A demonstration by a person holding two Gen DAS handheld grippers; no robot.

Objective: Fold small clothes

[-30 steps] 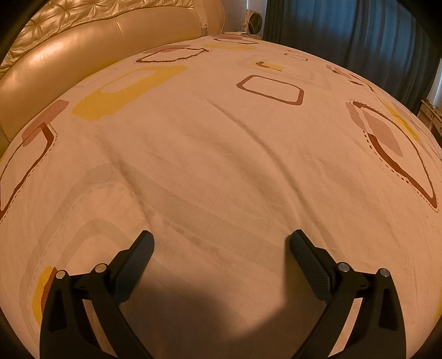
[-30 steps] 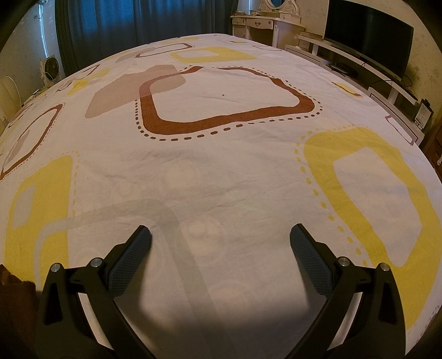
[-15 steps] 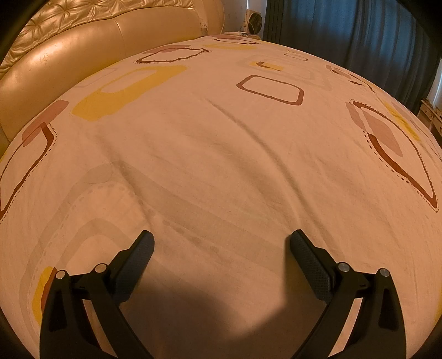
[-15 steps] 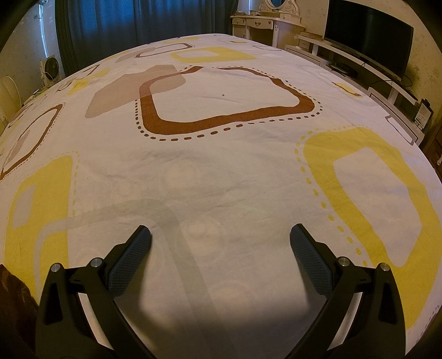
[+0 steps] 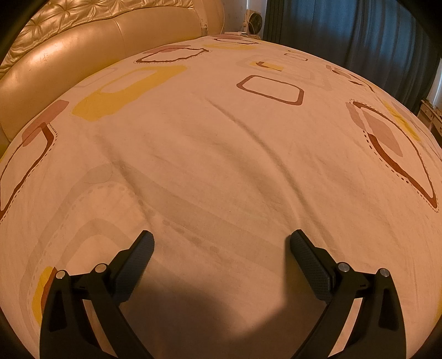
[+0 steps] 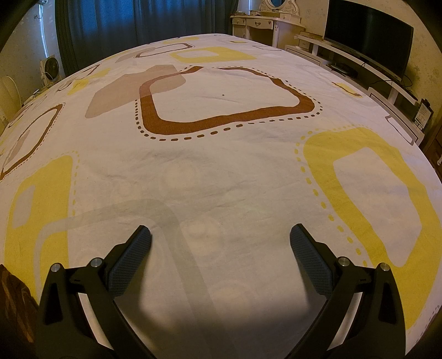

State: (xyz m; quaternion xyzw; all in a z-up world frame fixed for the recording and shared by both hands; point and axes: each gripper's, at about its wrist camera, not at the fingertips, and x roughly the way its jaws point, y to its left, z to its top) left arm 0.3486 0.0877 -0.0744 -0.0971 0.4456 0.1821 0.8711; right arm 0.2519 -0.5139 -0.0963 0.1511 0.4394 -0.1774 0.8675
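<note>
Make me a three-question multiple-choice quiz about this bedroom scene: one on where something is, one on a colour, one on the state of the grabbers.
1. Where is the television?
A. far right, on a low white stand
B. on the bed
C. beside the headboard

2. What colour are the curtains?
A. gold
B. dark blue
C. white

3. How do the fingers of the left gripper and right gripper stand?
A. shut on cloth
B. one open, one shut
C. both wide open, empty

Answers: 1 A, the right wrist view shows the dark screen past the bed's far right edge. 2 B, they hang dark blue behind the bedsheet. 3 C, only bare sheet shows between each pair.
</note>
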